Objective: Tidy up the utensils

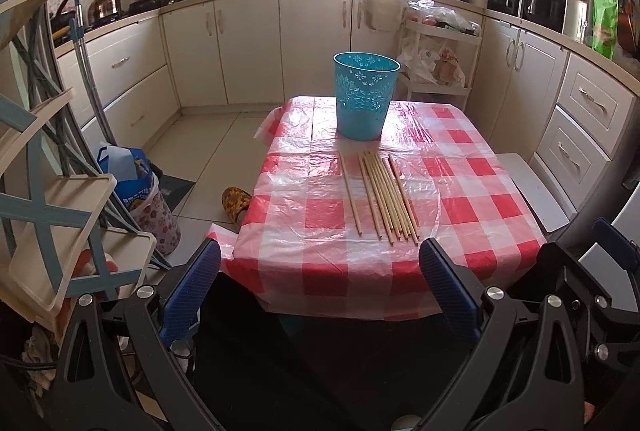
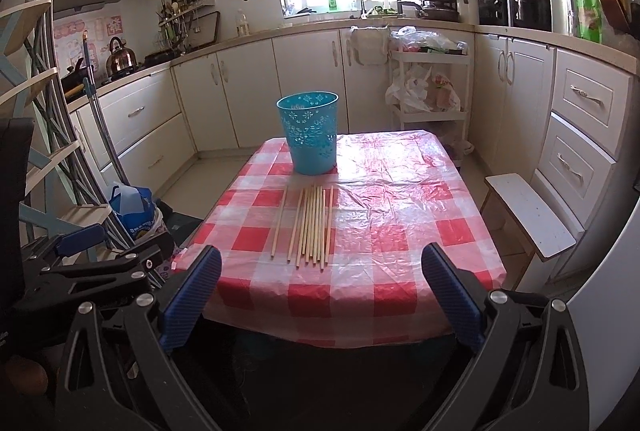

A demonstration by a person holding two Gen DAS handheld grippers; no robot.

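Left wrist view: left gripper (image 1: 320,255) jaws wide and empty short of the desk (image 1: 460,191), chopsticks (image 1: 380,195) at 12 o'clock, blue basket (image 1: 365,95) behind; right wrist view: right gripper (image 2: 320,263) jaws wide, empty, chopsticks (image 2: 310,223) at 12, basket (image 2: 310,139) beyond.

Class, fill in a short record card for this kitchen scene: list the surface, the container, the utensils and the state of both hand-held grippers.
surface: table with red-and-white checked cover
container: blue basket, upright, at the far end of the table
utensils: wooden chopsticks, lying flat side by side in front of the basket, none inside that can be seen
left hand-held gripper: open, empty, short of the table's near edge
right hand-held gripper: open, empty, short of the table's near edge
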